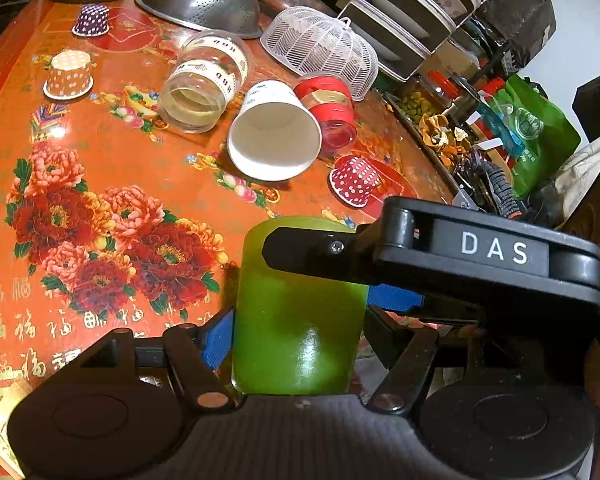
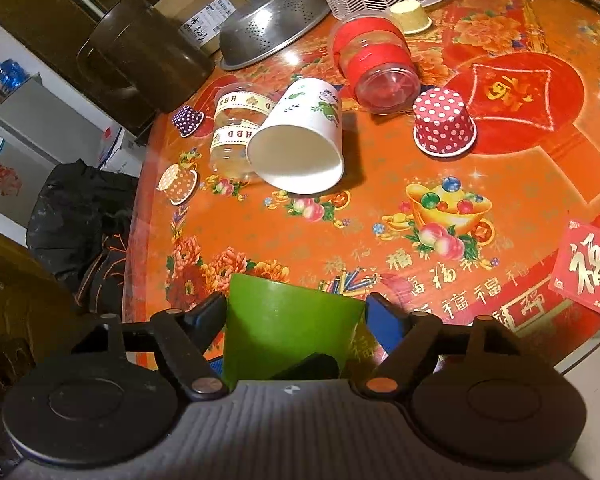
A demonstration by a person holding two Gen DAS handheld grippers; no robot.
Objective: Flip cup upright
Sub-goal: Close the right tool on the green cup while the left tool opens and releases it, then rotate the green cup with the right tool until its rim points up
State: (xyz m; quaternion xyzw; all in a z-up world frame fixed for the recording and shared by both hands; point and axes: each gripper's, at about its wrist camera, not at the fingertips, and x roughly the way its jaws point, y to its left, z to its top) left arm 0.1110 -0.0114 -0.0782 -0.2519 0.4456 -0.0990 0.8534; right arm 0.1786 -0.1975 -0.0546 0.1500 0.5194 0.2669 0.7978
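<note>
A green cup (image 1: 296, 320) sits between the blue pads of my left gripper (image 1: 300, 316), which is shut on it. My right gripper (image 1: 440, 252) reaches in from the right in the left wrist view, one black finger laid across the cup's upper side. In the right wrist view the same green cup (image 2: 288, 324) fills the space between my right gripper's (image 2: 294, 320) fingers, which are shut on it. A white paper cup (image 1: 274, 136) lies on its side on the table, mouth toward me; it also shows in the right wrist view (image 2: 300, 140).
On the orange floral table (image 2: 380, 208) lie a clear jar (image 1: 204, 84), a red-wrapped jar (image 2: 374, 68), several upturned dotted cupcake cups (image 2: 444, 122), a steel colander (image 1: 200, 2) and a white mesh cover (image 1: 320, 48). Clutter and a green bag (image 1: 536, 132) line the right edge.
</note>
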